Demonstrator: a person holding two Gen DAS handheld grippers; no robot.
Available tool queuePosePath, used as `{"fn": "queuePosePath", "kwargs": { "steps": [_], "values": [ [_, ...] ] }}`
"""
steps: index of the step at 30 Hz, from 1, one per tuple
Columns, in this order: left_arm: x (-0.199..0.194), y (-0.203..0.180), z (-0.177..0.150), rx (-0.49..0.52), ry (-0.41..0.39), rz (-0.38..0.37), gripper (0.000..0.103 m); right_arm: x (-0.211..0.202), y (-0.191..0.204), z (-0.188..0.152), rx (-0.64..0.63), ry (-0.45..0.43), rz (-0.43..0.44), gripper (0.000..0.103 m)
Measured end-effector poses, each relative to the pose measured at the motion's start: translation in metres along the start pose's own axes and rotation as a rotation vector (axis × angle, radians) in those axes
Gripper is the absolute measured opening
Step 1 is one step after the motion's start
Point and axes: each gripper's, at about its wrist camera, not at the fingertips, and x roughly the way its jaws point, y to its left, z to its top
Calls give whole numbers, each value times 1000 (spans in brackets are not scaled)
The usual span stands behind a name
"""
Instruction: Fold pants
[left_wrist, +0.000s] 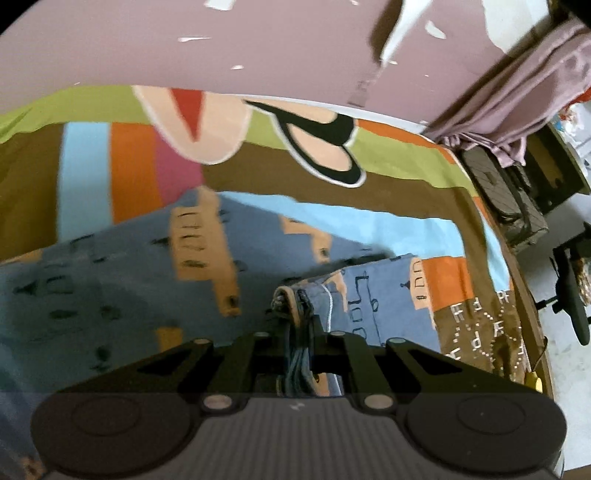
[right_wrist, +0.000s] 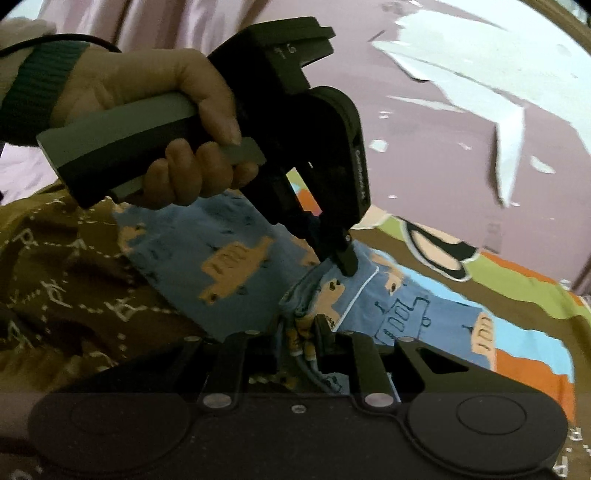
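Note:
The pants (left_wrist: 129, 288) are blue with tan building prints and lie on a colourful bedsheet (left_wrist: 369, 158). My left gripper (left_wrist: 297, 325) is shut on a bunched edge of the pants, with layers of cloth between its fingers. In the right wrist view the pants (right_wrist: 229, 258) spread across the bed. My right gripper (right_wrist: 299, 328) is shut on a gathered edge of the pants. The left gripper (right_wrist: 340, 258), held by a hand, shows there too, pinching the same cloth just beyond the right one.
The bedsheet (right_wrist: 517, 295) has green, brown, orange and light blue patches. A pink wall with peeling paint (left_wrist: 295, 48) stands behind the bed. A pink curtain (left_wrist: 535, 96), a dark bag (left_wrist: 513, 199) and floor lie off the bed's right edge. A brown patterned cloth (right_wrist: 55, 277) lies at the left.

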Motion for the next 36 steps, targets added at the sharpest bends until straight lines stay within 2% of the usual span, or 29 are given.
{"fn": "queuePosePath", "kwargs": {
  "steps": [10, 13, 16, 17, 18, 19, 20, 21, 23, 25, 29, 31, 33, 35, 36],
  "values": [
    [-5, 29, -9, 2, -19, 54, 10, 22, 23, 6, -20, 41, 53, 18],
    [-1, 35, -13, -18, -22, 54, 16, 28, 26, 3, -30, 56, 66, 21],
    [-7, 38, -18, -35, -49, 55, 28, 18, 18, 1, -22, 36, 84, 35],
    [-12, 38, -20, -38, -62, 62, 31, 13, 15, -1, -22, 24, 82, 46],
    [-15, 38, -22, -36, -77, 69, 38, 5, 10, -2, -32, 6, 75, 57],
    [-22, 36, -27, -28, -103, 79, 44, -1, 5, -4, -48, -10, 59, 63],
    [-27, 35, -32, -21, -132, 91, 57, -5, 1, -6, -62, -20, 32, 73],
    [-31, 34, -38, -14, -164, 113, 65, -7, -5, -7, -74, -30, -6, 80],
    [-34, 27, -51, 23, -214, 172, 65, -4, -16, -9, -77, -30, -76, 86],
    [-30, 22, -63, 61, -236, 230, 66, 8, -28, -11, -48, -7, -129, 86],
    [-18, 20, -76, 116, -246, 295, 67, 37, -36, -22, -31, 60, -150, 89],
    [-24, 19, -79, 120, -267, 299, 69, 39, -35, -25, -24, 40, -154, 89],
    [-39, 23, -85, 91, -308, 294, 82, 32, -33, -22, -1, -10, -159, 91],
    [-59, 29, -98, 54, -375, 295, 89, 24, -30, -16, 5, -73, -154, 97],
    [-70, 33, -106, 41, -407, 295, 89, 21, -28, -13, -1, -106, -141, 99]
  ]
}}
